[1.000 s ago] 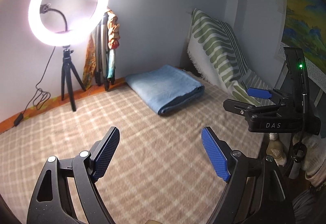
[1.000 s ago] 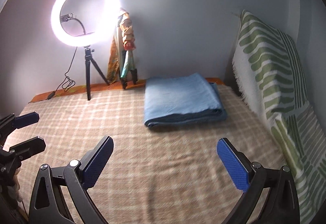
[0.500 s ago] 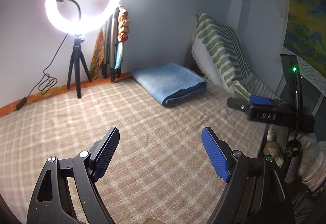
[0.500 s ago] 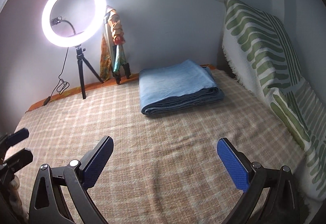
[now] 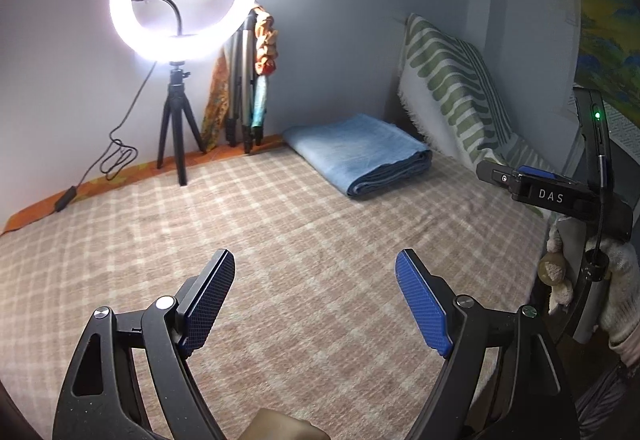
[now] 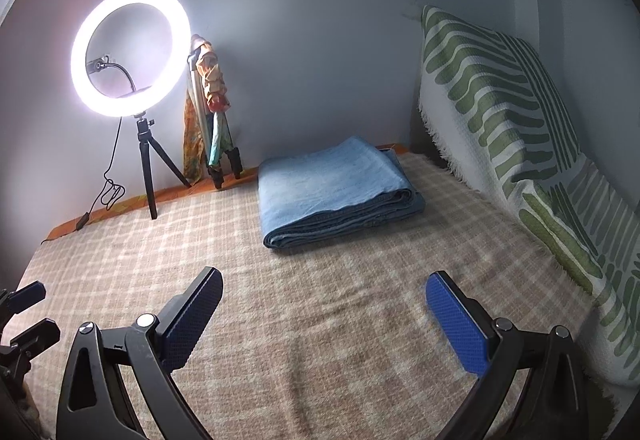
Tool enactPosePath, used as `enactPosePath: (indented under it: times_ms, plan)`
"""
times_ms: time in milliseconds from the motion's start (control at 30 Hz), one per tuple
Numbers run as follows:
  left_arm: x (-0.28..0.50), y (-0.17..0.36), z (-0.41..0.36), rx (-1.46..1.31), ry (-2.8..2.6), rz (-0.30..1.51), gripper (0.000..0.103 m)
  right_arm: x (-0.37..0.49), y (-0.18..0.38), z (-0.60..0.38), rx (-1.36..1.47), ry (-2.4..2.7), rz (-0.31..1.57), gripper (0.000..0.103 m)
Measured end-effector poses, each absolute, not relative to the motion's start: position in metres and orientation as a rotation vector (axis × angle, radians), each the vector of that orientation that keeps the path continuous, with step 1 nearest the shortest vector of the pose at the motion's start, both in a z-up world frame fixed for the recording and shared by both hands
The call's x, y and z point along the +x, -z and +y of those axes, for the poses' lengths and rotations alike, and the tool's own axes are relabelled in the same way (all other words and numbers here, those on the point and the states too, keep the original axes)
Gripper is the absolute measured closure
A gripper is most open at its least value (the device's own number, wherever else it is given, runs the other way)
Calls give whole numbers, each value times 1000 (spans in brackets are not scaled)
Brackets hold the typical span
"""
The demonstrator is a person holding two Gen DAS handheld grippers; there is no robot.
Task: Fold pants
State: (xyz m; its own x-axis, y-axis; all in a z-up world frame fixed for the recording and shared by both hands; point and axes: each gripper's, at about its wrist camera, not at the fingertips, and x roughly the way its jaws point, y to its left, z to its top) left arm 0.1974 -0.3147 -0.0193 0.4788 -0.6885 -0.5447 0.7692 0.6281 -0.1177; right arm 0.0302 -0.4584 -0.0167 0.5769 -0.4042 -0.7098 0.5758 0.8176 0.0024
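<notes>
Light blue pants (image 5: 360, 150) lie folded in a flat stack at the far side of the checked beige bed cover (image 5: 280, 240), near the wall; they also show in the right wrist view (image 6: 336, 188). My left gripper (image 5: 316, 272) is open and empty, well short of the pants above the bed cover. My right gripper (image 6: 324, 292) is open and empty, also short of the pants. The right gripper shows at the right edge of the left wrist view (image 5: 520, 176). The left gripper's fingers (image 6: 24, 296) show at the left edge of the right wrist view.
A lit ring light on a black tripod (image 5: 180, 28) stands at the back left with its cable (image 5: 116, 156) trailing on the bed. A folded tripod draped with coloured cloth (image 5: 248, 80) leans in the corner. A green-striped throw (image 6: 520, 128) covers the right side.
Both grippers have pulled back and tilted, so the folded pants look farther away. The right gripper has sunk lower at the left wrist view's right edge. The pants have not moved.
</notes>
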Motion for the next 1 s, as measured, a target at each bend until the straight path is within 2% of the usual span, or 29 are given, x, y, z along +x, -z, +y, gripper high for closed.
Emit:
enactPosePath:
  times_ms: [200, 1000]
  plan:
    - [194, 18, -314, 172, 862, 573, 14, 35, 21, -451, 201, 561, 766, 0]
    - [194, 14, -310, 172, 847, 586, 14, 45, 30, -445, 174, 545, 794, 0]
